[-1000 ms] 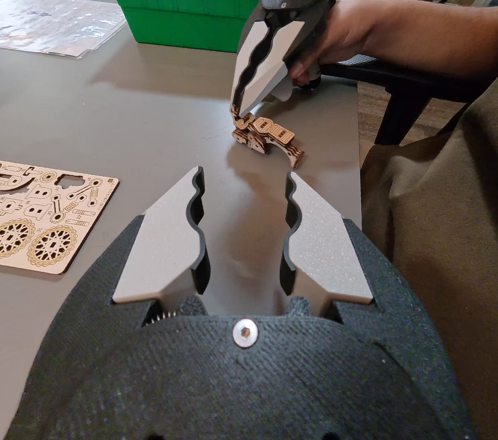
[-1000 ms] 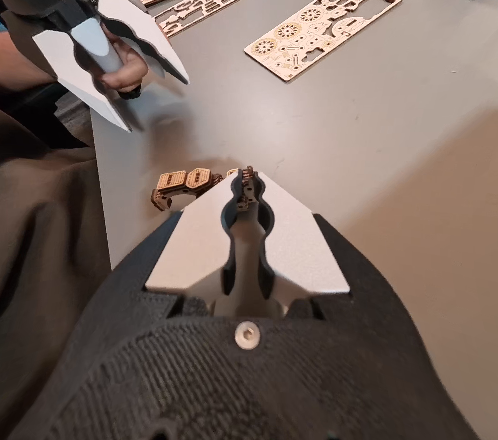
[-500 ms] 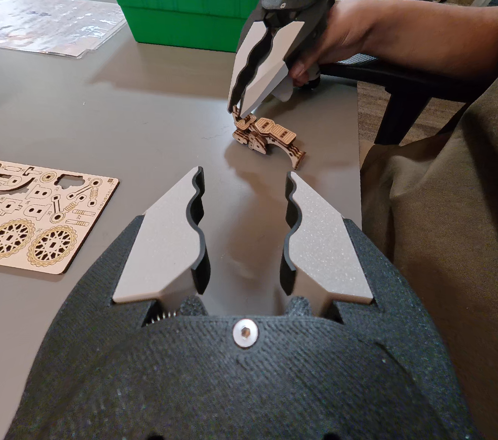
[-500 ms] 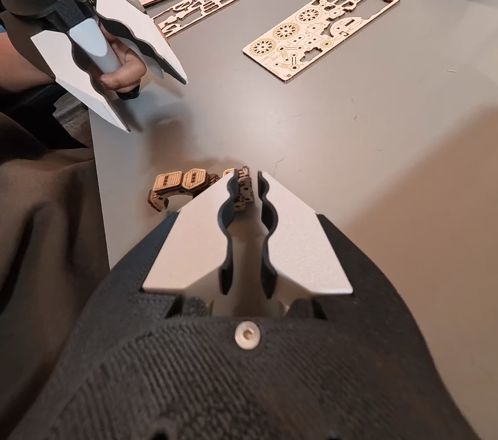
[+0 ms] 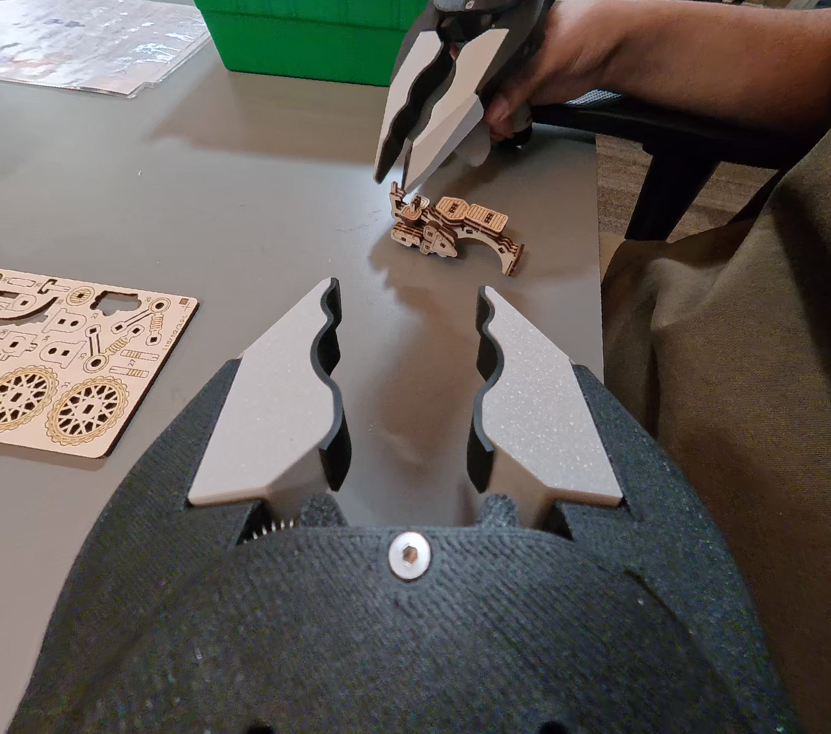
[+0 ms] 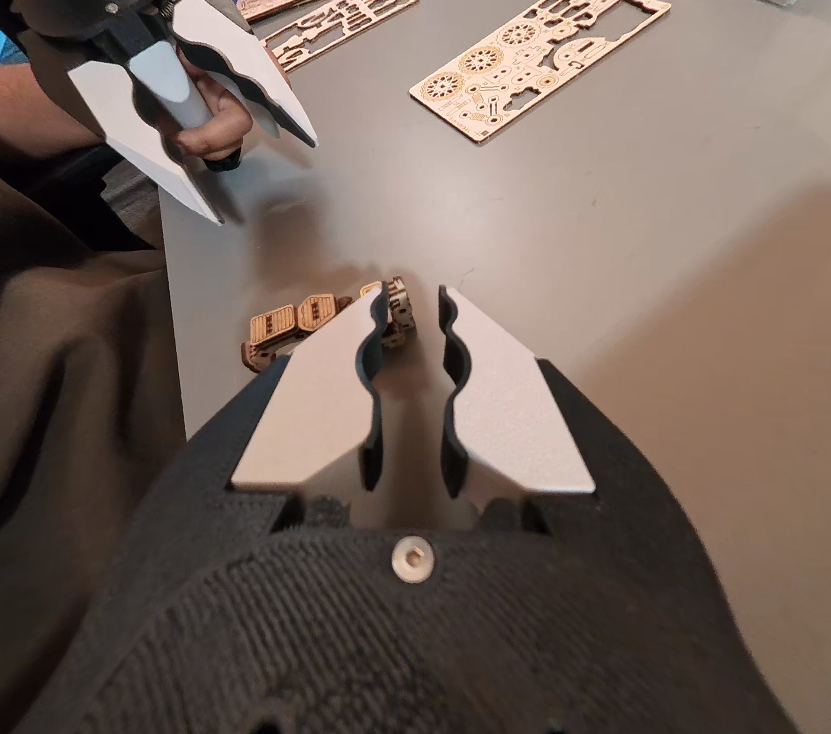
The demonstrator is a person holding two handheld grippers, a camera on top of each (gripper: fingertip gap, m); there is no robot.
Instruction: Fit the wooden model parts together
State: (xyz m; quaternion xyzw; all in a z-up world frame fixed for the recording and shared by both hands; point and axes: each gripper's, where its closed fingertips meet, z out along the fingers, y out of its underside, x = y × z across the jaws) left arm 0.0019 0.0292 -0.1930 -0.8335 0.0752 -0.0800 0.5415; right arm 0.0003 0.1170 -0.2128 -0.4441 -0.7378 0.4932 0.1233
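Left wrist view is showing the wooden model (image 5: 452,229) lying near the worktop (image 5: 234,190) edge, long axis running left-right, its arched end seemingly pointing right. The right hand-held gripper (image 5: 392,182) is hovering narrowly parted above it; the left hand-held gripper (image 5: 407,298) is gaping wide.

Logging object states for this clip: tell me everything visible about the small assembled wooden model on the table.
The wooden model is a small, partly built assembly of pale laser-cut plywood with dark burnt edges. It has slotted rounded panels on top, an arched piece at one end and a thin upright post at the other. It rests near the grey table edge, under the open right hand-held gripper.
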